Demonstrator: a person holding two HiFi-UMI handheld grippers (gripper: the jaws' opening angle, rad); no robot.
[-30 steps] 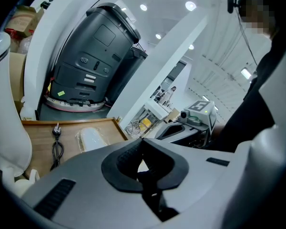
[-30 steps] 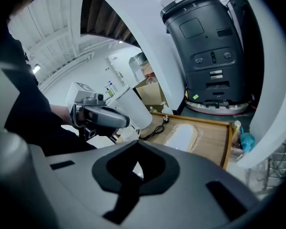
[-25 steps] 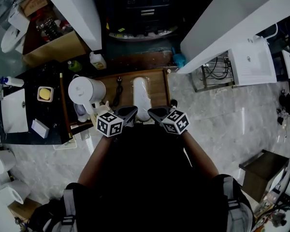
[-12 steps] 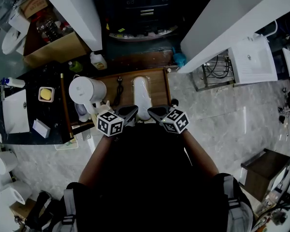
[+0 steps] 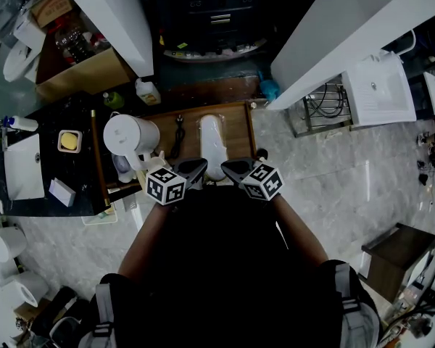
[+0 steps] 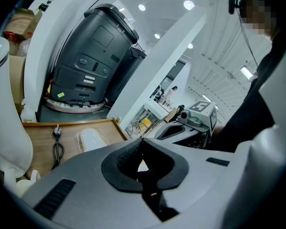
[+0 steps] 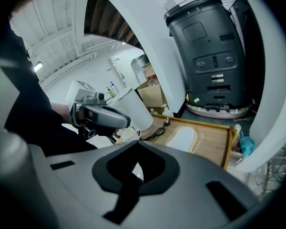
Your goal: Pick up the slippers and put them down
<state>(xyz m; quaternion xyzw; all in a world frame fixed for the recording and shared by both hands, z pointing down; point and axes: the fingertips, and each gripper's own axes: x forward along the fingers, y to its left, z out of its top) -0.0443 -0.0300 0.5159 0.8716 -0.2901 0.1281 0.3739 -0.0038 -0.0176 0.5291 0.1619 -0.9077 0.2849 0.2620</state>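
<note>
A big dark machine (image 5: pixel 217 13) stands at the far side. Just in front of it lies a wooden tray (image 5: pixel 239 133). A white kettle (image 5: pixel 127 136) stands at the tray's left end, and a black power cord (image 5: pixel 177 140) lies beside the kettle.

The slippers (image 5: pixel 211 140) lie flat near the middle of the tray in what looks like clear wrap. The views are too small to tell whether the pack holds one slipper or a pair.

The left gripper (image 5: pixel 200 167) and right gripper (image 5: pixel 227 168) hover side by side at the tray's near edge. Both point at the slippers but stay apart from them. Each gripper has its jaws fully together with nothing between them.

With the slippers resting on the tray and both grippers empty, this fits either the pause ahead of a pick-up or the pause after the put-down. The pictures do not settle which. What can be judged is that the closed jaws could take nothing as they stand.
</note>
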